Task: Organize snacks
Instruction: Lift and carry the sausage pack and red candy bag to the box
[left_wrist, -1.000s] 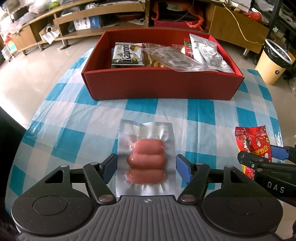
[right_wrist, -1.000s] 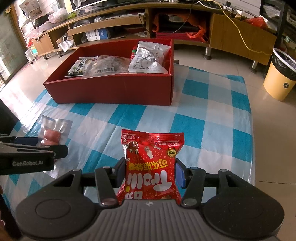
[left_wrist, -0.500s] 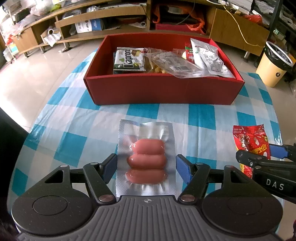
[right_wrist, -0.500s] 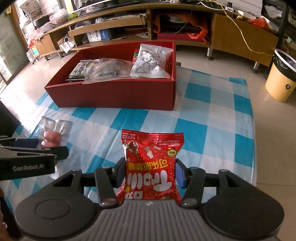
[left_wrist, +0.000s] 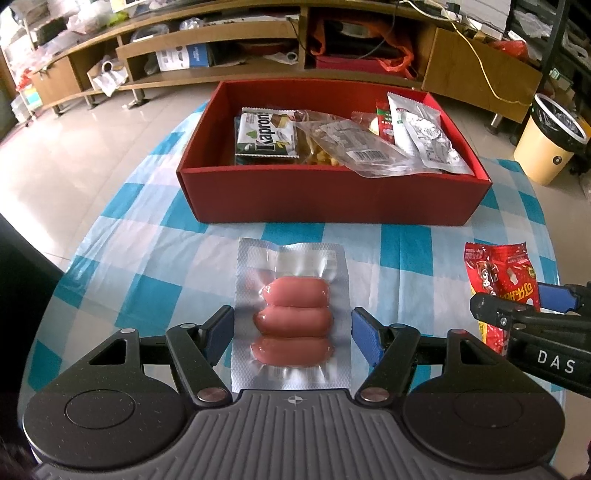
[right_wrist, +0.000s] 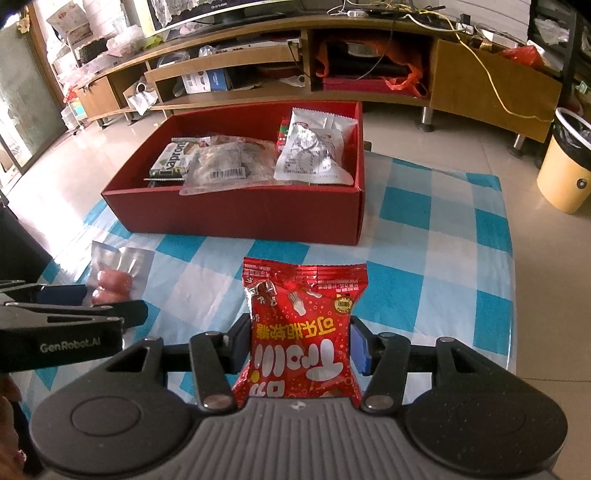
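Your table with the blue checked cloth (left_wrist: 155, 236) carries the red box (left_wrist: 332, 199) at its far side, already holding several snack packets. Nearer to you, your left gripper (left_wrist: 291, 328) has the sausage pack (left_wrist: 291, 317) between its blue pads, and both pads touch the pack's edges. Your right gripper (right_wrist: 301, 347) pinches the red candy bag (right_wrist: 303, 332) at both sides.

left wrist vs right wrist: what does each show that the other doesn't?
Left wrist only: all three pink sausages in the clear vacuum pack, framed by the left claw.
Right wrist only: the full front of the red foil snack bag, pinched in the right claw.
Both: red cardboard box of snacks, blue-and-white checked tablecloth, yellow waste bin.
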